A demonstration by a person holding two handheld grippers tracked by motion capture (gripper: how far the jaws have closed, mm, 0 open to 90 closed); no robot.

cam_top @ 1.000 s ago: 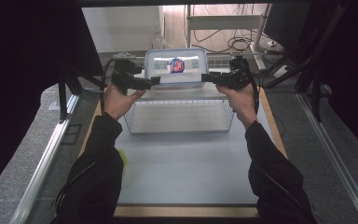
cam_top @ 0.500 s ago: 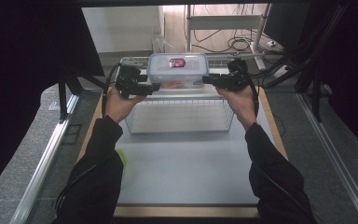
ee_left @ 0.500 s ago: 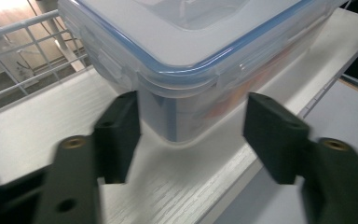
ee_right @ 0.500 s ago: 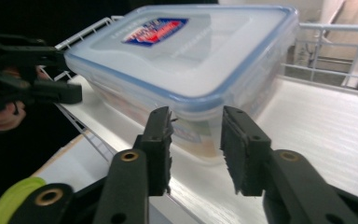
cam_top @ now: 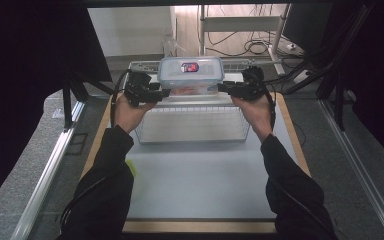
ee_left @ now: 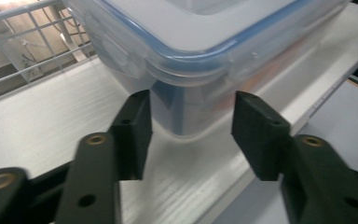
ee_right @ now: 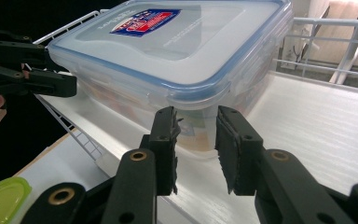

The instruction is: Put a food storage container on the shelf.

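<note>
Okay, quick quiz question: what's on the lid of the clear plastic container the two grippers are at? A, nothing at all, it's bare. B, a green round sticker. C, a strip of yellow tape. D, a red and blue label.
D: the right gripper view shows a red and blue label on the blue-rimmed lid of the clear container, and it also appears on top of the lid in the high view.

One clear lidded container between two grippers: left gripper, right gripper. One wire basket beneath. One green lid left of right claw.
</note>
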